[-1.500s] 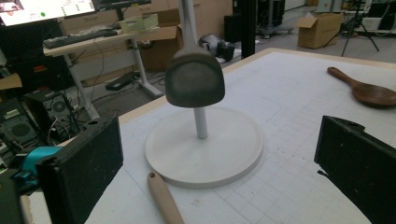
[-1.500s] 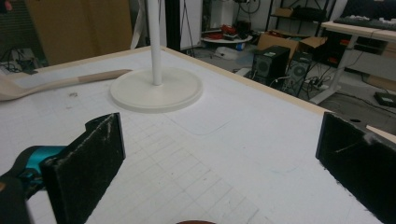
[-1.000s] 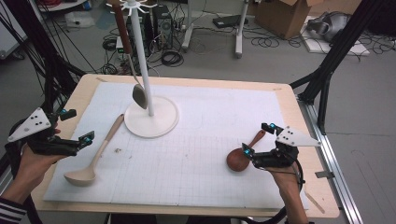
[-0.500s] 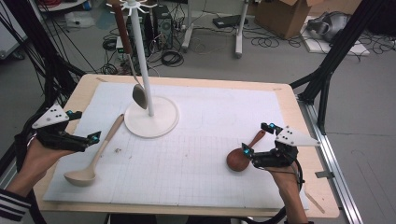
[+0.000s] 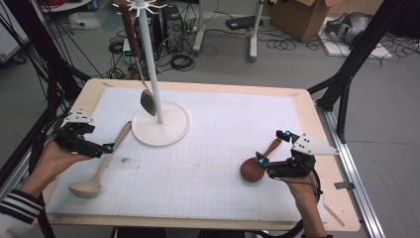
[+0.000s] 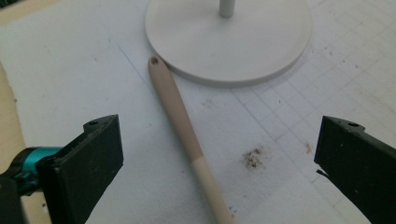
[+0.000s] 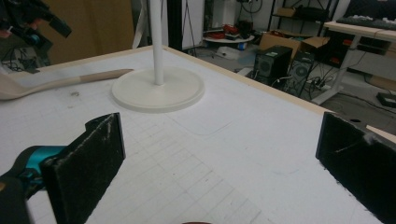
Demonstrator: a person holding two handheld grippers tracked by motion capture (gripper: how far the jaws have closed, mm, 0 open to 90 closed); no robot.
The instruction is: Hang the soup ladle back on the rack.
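High view: a light wooden desk (image 5: pixel 317 114) carries a white gridded mat (image 5: pixel 223 148) that covers most of its top. On the mat stands a white rack (image 5: pixel 159 126) with a round base and a thin pole, and a metal spoon with a dark handle (image 5: pixel 141 74) hangs from its top. A pale wooden ladle (image 5: pixel 101 166) lies on the mat's left part, handle tip just beside the rack's base. The left gripper (image 5: pixel 101 148) hovers right at that handle, jaws spread wide on either side and apart from it; a small brown stain (image 6: pixel 253 157) marks the mat nearby. The right gripper (image 5: pixel 270 151) is also spread wide, straddling the handle of a dark brown spoon (image 5: pixel 255 166) near the desk's right edge. Beyond the desk, the grey floor holds tangled cables (image 5: pixel 181 59), black frame legs, computer towers and a cardboard box (image 5: pixel 297 15).
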